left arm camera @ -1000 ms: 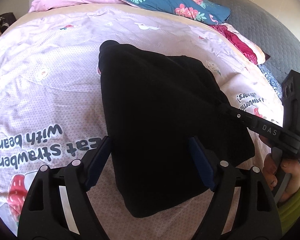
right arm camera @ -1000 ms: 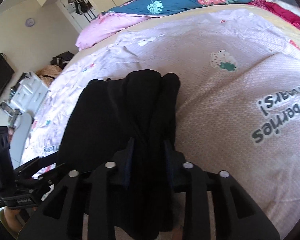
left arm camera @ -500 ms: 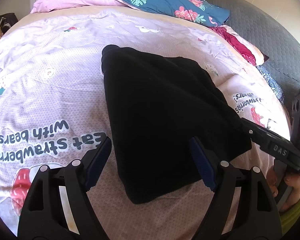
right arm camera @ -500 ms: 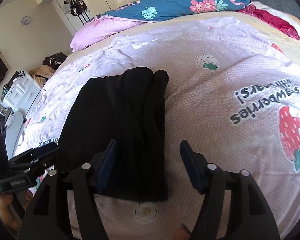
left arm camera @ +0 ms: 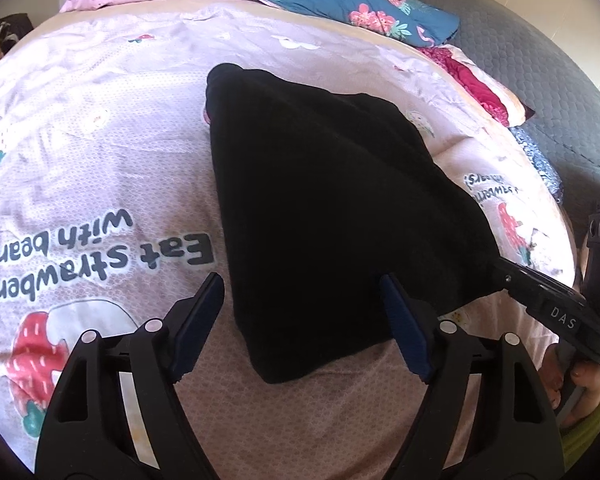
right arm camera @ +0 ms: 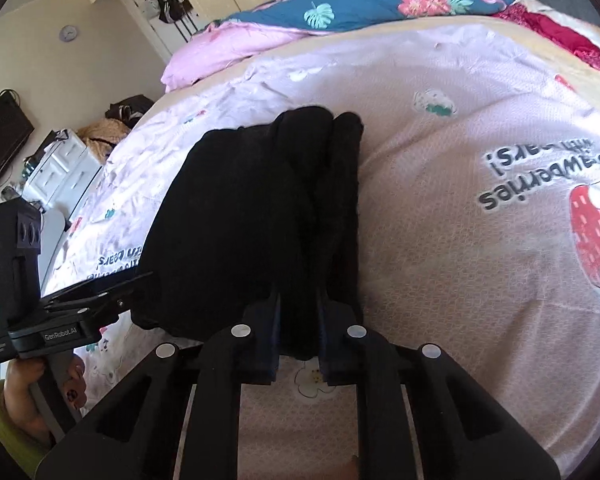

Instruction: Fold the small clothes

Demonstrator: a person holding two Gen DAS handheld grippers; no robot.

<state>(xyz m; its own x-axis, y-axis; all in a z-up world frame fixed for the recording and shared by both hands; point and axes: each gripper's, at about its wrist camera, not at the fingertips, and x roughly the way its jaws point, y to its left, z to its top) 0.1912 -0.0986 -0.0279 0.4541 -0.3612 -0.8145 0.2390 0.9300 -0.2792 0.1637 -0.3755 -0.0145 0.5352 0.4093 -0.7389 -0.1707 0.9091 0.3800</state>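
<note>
The right gripper [right arm camera: 298, 344] is clamped on the near edge of the black garment [left arm camera: 324, 208], a thick fold of cloth pinched between its pads. The left gripper [left arm camera: 302, 320] hangs with fingers spread wide, straddling the garment's near corner without touching it. The garment lies partly folded on the pink strawberry bedspread [left arm camera: 100, 152], its long axis running away from both grippers toward the blue floral quilt [left arm camera: 340, 4] — so the right side is already in hand, and the left corner sits directly between the left fingers, ready to be pinched
</note>
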